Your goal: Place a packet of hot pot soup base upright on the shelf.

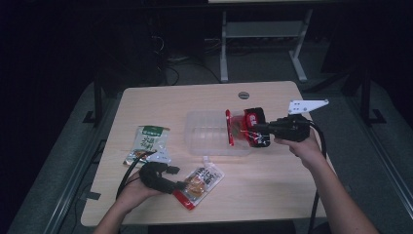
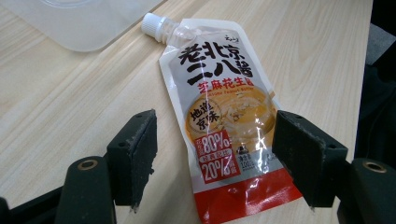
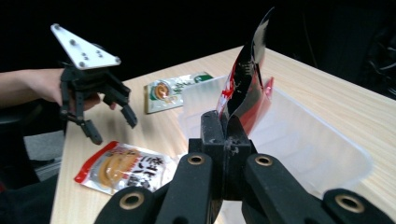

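Left gripper (image 1: 181,185) low over the table (image 1: 272,195), well short of the clear bin (image 1: 209,132) on the person's side, jaws spread wide either side of the lower end of the spouted sauce pouch (image 2: 224,126), not yet closed on it; pouch lying flat, white cap (image 2: 154,24) pointing toward the bin. Risk here: closing on a flat, slick film pouch may only skid it across the wood or pinch a thin edge that slips out on the lift; liquid-filled body likely to sag and swing if taken by the bottom corner. Green packet (image 1: 147,140) just left of the bin, flat, untouched, near enough to be nudged by the left forearm or cable. Right gripper (image 1: 258,128) at the bin's right wall, jaws clamped tight on the lower edge of the red and black packet (image 3: 245,88), packet standing upright above the bin interior, part over the rim. Risk: thin-edge hold, packet could twist or slide free; release too near the wall could leave it leaning on the rim or tipped outside; gripper bumping the light bin could shove it away
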